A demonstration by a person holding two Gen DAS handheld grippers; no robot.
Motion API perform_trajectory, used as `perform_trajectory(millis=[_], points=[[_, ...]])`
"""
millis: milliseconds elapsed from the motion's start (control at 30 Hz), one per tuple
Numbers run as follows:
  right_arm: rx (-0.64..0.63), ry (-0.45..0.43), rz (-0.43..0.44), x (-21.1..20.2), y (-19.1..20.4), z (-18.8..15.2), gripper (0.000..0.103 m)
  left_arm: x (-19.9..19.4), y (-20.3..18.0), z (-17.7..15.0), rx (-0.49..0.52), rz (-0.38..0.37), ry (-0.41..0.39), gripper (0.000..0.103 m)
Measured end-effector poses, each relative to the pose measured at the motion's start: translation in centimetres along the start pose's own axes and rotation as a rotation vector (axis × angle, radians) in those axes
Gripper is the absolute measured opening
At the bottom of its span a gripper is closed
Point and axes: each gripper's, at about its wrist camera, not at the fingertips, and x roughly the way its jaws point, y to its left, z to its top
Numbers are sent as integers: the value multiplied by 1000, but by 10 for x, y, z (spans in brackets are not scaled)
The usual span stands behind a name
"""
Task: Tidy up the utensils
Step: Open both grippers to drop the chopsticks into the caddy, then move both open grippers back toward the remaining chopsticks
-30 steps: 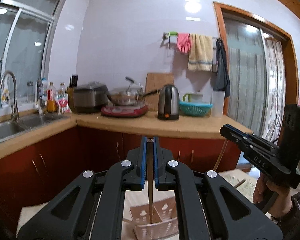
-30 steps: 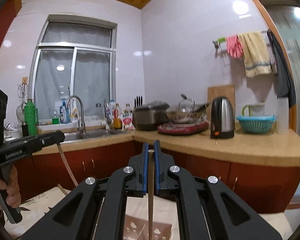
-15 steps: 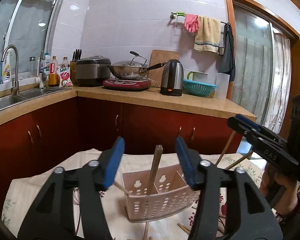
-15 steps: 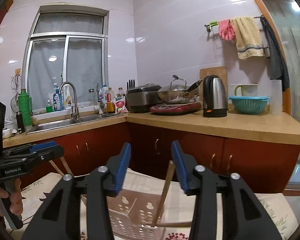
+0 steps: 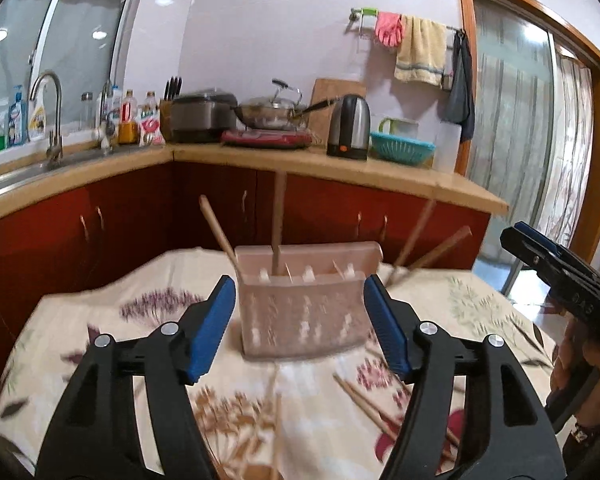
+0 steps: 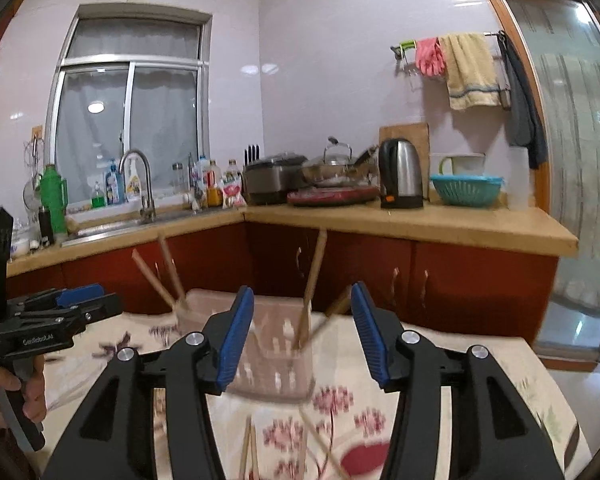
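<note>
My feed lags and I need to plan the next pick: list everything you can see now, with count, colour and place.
Caddy: one, pale pink, on the table ahead.
Chopsticks in caddy: several, wood, leaning; exact count blurred.
Loose chopsticks: a few, wood, flat on the cloth in front of the caddy.
Tablecloth: one, cream floral, over the table.
Kettle: one, steel and black, on the counter.
Basket: one, teal, right of the kettle.
Wok: one, steel, lidded, on a red cooker.
Rice cooker: one, grey, left of the wok.
Towel: one, beige, on the wall rail.
Left gripper: black, blue pads, open.
Right gripper: same, open.
</note>
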Motion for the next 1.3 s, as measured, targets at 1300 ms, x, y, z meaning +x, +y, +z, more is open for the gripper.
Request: perform_trajectory(millis=[1300], points=[[115,192,-93,-85,-41,-144,46,21,-137,-175,49,-26,410,65]])
